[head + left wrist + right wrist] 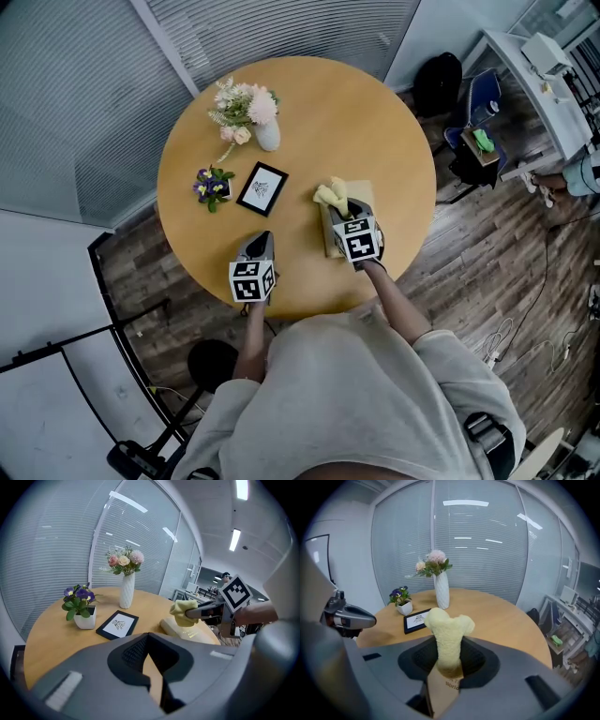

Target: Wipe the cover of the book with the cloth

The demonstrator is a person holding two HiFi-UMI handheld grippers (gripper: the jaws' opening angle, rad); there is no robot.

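Round wooden desk (375,122), right claw (345,212) clamped on the bunched end of a probably soft, floppy cloth (330,194) over the stiff-looking flat book (328,241) right beneath it, left claw (261,241) pinched together on nothing off to its left.

Bright, even light from ceiling strips (236,538); fisheye gripper views curve and darken at edges.

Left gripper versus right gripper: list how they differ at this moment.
The right gripper has its jaws shut on the yellow cloth; the left gripper has its jaws together, with nothing between them. The right gripper is above the book; the left gripper is above bare table, apart from the book. Both point away from the person, over the same round table.
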